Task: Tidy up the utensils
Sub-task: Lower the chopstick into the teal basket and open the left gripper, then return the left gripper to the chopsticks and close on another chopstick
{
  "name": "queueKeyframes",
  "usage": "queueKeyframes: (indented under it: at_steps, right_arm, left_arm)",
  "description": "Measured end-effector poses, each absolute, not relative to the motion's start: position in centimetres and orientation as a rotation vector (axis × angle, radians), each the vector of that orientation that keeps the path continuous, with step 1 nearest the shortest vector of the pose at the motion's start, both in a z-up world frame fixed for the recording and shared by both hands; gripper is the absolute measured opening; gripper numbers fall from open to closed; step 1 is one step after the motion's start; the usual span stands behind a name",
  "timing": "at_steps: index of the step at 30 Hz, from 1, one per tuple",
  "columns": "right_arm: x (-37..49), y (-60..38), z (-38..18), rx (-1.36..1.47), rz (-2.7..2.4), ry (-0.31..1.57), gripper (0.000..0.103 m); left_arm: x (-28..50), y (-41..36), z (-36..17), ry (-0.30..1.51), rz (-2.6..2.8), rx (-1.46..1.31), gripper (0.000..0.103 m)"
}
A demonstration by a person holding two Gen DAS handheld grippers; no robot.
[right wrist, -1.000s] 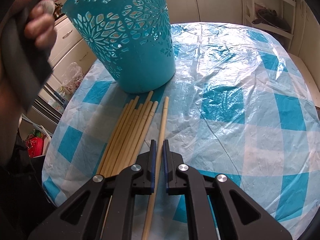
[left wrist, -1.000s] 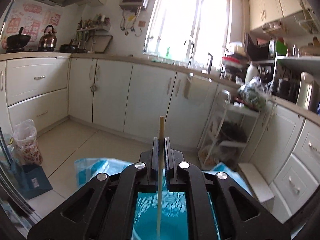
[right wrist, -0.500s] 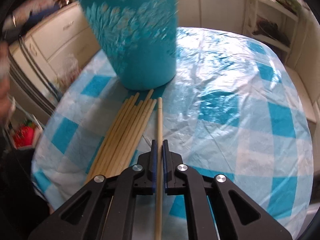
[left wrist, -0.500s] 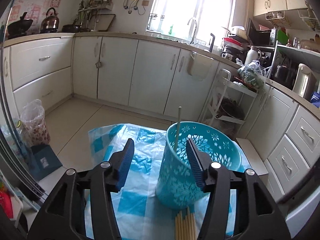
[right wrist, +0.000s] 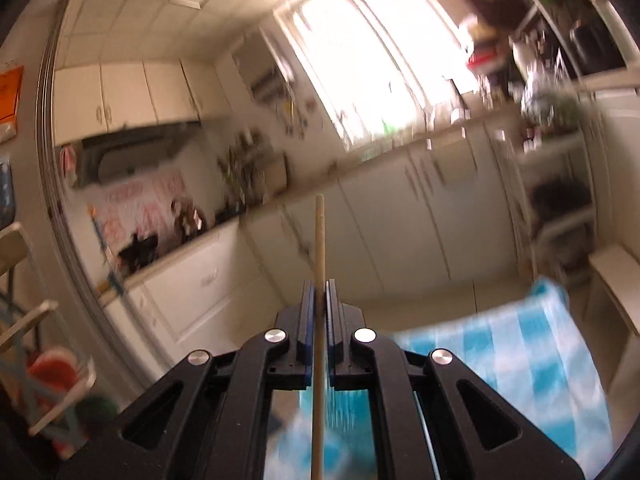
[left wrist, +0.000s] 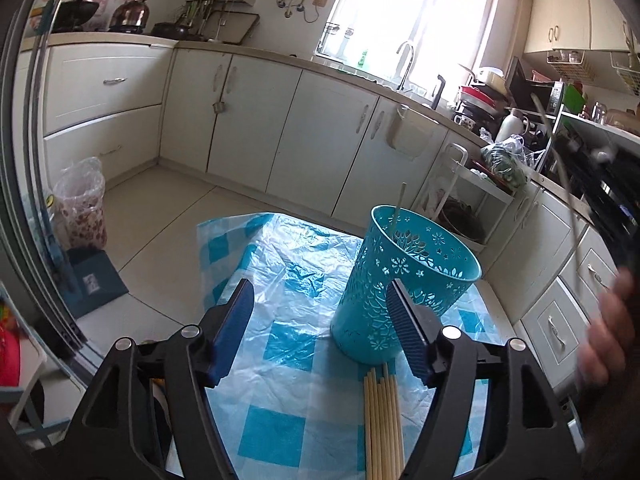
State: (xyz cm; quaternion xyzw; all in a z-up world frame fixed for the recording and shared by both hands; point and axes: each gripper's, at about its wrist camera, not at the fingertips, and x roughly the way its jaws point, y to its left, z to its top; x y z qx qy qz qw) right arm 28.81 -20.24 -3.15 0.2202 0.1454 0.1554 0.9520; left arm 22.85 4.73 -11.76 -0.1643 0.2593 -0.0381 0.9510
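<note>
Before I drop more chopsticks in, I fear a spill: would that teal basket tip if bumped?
Likely, somewhat. The teal basket is tall, narrows toward its base and looks like thin perforated plastic, so probably light. It holds only one chopstick, and the plastic tablecloth beneath may let it slide.

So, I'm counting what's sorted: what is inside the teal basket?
One chopstick stands inside the teal basket, leaning on the far rim. The basket's wall hides the bottom, so anything lying lower cannot be seen.
</note>
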Motion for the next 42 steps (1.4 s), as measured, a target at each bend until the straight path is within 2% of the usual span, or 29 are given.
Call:
queueKeyframes:
  at_steps: [6,13,19,24,29,34,42]
  right_arm:
    - [33.3,-19.6,-7.6,0.456,0.195,0.313,0.006]
    - [34.2,-18.3,-10.6,0.416,0.173,0.397,0.006]
    - [31.6,-18.3,-10.4,0.365,0.213,0.433,0.010]
    - [25.6,-19.8,-9.2,0.351,0.221,0.445,0.013]
    - [21.6,-19.8,-12.3,0.302,0.222,0.635,0.015]
    - [20.4,-18.3,-18.8,0.262,0.231,0.911,0.015]
    - [23.2,-17.3,-22.8,0.253,0.207,1.022,0.015]
  left_arm:
    - [21.9,4.6,-11.9,0.517,-0.078,-0.348,0.068]
    - [21.9,4.2,-12.0,0.517,-0.092,-0.357,0.071]
    - [21.4,3.8,-11.7,0.517,-0.096,-0.356,0.072]
    - [20.6,3.9,-11.3,0.511,-0.091,-0.358,0.073]
    - [19.2,4.0,-11.2,0.510,-0.086,-0.358,0.076]
    - [18.1,3.8,-11.8,0.546,-0.081,-0.350,0.078]
    - [17.2,3.3,-13.3,0.608,-0.084,-0.326,0.079]
